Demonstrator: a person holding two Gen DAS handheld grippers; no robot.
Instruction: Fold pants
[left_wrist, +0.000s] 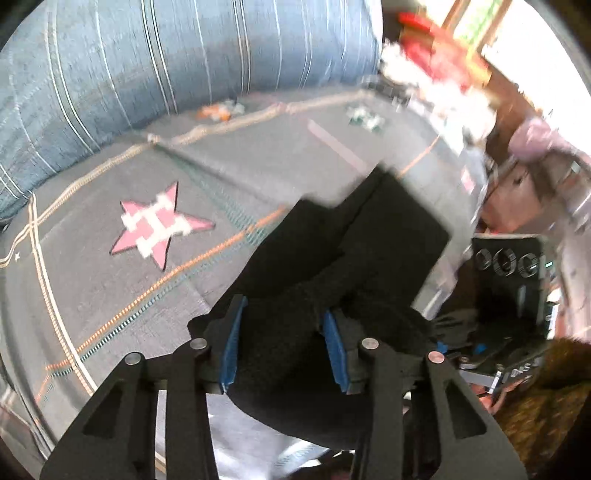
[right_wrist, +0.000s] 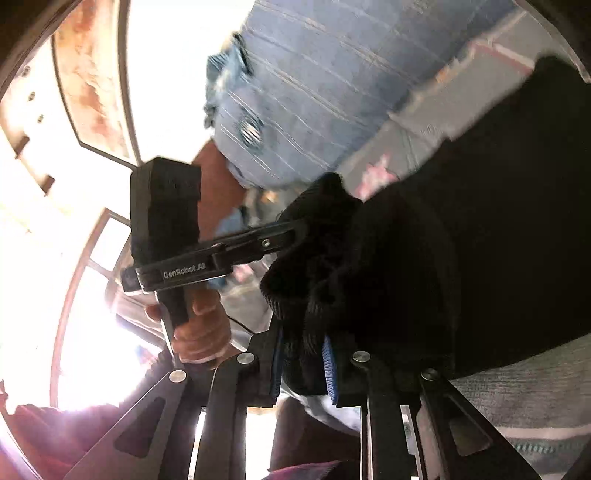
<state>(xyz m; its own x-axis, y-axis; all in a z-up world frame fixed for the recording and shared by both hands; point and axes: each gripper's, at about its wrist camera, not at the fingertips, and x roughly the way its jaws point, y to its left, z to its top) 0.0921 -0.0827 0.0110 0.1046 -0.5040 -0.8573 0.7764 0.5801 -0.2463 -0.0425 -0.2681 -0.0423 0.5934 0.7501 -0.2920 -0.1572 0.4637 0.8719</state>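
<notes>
The black pants are lifted off the grey bedspread. My left gripper is shut on a thick bunch of the black fabric between its blue pads, and the rest of the cloth hangs forward toward the bed. My right gripper is shut on another bunch of the same pants. In the right wrist view the left gripper shows from the side, held in a hand, its fingers buried in the fabric. The pants' full shape is hidden by folds and blur.
The bedspread has a pink star patch and orange and white stitched lines. A blue striped bolster lies along the far side. Cluttered furniture stands at the right. Bright windows fill the left of the right wrist view.
</notes>
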